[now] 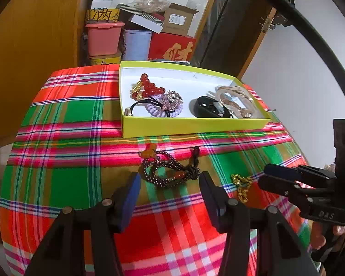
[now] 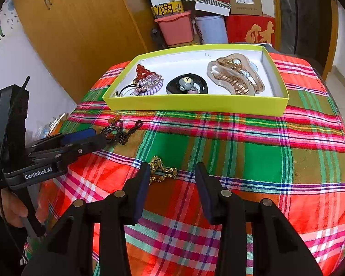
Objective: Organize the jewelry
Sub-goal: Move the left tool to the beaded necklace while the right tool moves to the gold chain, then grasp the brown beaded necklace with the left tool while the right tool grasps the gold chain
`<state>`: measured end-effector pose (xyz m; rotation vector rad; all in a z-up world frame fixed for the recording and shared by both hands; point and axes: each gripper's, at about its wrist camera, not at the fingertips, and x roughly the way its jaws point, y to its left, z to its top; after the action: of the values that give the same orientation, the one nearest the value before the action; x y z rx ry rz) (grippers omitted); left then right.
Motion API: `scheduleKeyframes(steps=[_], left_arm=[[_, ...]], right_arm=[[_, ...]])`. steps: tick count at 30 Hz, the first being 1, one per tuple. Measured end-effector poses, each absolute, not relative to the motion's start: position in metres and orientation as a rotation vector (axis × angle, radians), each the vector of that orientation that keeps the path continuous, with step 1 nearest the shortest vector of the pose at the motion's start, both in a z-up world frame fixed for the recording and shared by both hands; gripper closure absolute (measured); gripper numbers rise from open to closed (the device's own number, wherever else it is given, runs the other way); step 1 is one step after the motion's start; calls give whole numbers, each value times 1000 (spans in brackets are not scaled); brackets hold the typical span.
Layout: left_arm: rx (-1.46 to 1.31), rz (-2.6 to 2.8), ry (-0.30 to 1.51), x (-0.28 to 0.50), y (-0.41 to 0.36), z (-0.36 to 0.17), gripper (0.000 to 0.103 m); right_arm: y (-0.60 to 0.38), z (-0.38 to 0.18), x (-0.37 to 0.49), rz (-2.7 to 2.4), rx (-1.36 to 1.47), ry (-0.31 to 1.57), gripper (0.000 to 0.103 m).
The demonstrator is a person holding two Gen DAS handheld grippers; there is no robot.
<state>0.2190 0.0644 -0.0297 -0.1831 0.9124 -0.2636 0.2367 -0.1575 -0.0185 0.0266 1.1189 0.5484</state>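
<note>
Bead necklace (image 1: 170, 172) before left gripper (image 1: 170, 184), angled down

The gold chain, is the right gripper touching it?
Cannot tell. In the right wrist view the gold chain runs behind the right gripper left finger; jaws stand open.

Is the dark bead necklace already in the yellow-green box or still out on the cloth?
Out. The dark bead necklace lies bunched on the plaid cloth, in front of the yellow-green box, apart from its near wall.
</note>
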Motion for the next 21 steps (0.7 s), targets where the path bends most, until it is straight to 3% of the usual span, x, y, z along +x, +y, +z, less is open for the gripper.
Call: scheduleKeyframes(steps=[12, 15, 16, 21], left_arm=[[-106, -264, 892, 234, 50, -38, 48], [-100, -256, 893, 234, 53, -38, 71], [-76, -227, 896, 234, 55, -38, 89], [-75, -236, 900, 234, 61, -39, 94]], right_arm=[[-158, -25, 238, 553, 25, 1128, 62], [-156, -26, 238, 557, 20, 1127, 62], [-156, -26, 238, 558, 20, 1128, 62], [-150, -28, 238, 568, 17, 1132, 62]])
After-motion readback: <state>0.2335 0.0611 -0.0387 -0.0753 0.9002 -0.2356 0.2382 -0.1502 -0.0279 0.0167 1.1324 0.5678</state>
